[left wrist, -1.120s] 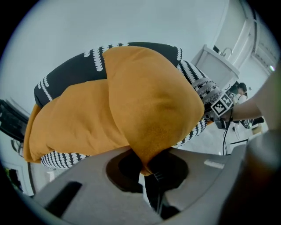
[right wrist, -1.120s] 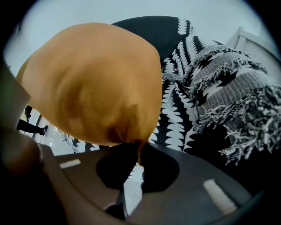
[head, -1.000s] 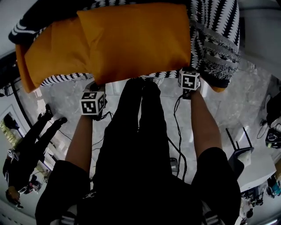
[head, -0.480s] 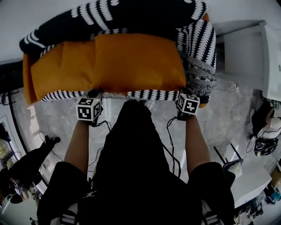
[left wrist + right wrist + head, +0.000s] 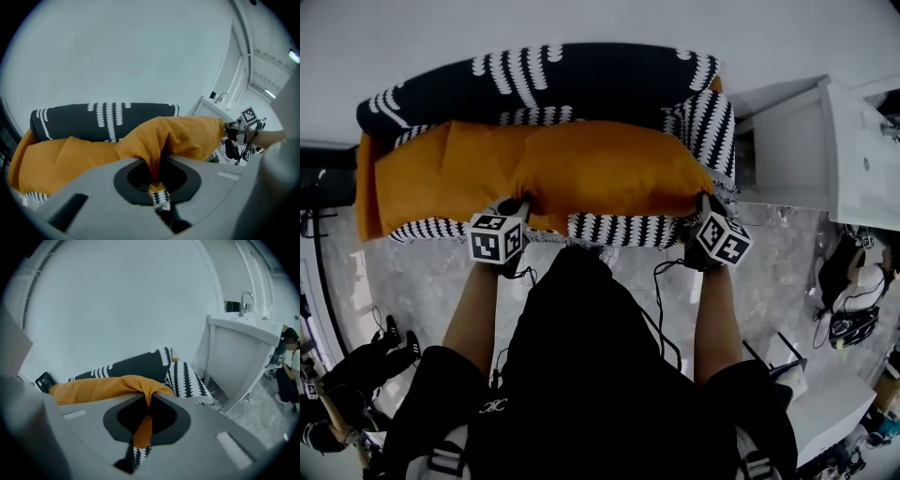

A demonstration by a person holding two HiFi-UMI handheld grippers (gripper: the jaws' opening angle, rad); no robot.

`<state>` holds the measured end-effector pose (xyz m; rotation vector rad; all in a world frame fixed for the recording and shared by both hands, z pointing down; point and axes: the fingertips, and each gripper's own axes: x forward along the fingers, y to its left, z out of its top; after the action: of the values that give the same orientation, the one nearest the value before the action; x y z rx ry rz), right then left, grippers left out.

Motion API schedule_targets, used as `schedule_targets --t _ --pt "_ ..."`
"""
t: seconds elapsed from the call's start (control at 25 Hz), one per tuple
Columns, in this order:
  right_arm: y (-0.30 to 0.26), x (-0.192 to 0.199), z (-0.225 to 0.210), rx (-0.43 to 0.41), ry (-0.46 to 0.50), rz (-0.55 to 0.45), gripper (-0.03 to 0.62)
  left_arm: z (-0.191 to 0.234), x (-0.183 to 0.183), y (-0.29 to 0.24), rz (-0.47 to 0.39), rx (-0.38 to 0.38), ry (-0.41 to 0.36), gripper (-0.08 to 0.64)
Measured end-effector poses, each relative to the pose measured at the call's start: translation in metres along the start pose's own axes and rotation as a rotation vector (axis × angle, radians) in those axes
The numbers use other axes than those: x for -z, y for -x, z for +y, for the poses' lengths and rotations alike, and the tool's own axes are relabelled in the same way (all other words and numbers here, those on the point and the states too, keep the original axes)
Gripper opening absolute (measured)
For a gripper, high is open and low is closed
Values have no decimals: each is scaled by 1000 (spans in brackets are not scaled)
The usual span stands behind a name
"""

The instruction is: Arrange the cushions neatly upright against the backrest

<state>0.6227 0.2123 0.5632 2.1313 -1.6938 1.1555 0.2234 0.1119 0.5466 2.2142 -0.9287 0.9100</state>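
While the left gripper (image 5: 516,210) clamps the orange cushion (image 5: 609,169), the right gripper (image 5: 704,212) does likewise.

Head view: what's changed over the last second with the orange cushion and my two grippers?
The front orange cushion has been lifted off the seat, in front of the backrest, and the view has pulled back to show the whole sofa. Unchanged: the left gripper and right gripper stay shut on its lower edge, and the second orange cushion lies at the left.
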Motion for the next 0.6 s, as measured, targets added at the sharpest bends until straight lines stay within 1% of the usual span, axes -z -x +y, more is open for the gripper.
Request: schedule_targets --t 0.12,0.2,0.28,0.4,0.6 --pt "16 -30 -3 19 -85 -44 20 -17 -14 6 -3 47 20 18" --pt "23 -46 -12 50 -115 -61 20 -31 -19 4 -7 72 22 18" --pt "26 -53 -16 73 -110 -60 20 -38 -19 1 4 82 33 18" --pt "27 -57 -17 95 -94 -45 20 -39 -17 -2 52 88 61 21" --pt "21 -63 -12 114 -130 -47 21 -23 -36 -16 92 115 60 21"
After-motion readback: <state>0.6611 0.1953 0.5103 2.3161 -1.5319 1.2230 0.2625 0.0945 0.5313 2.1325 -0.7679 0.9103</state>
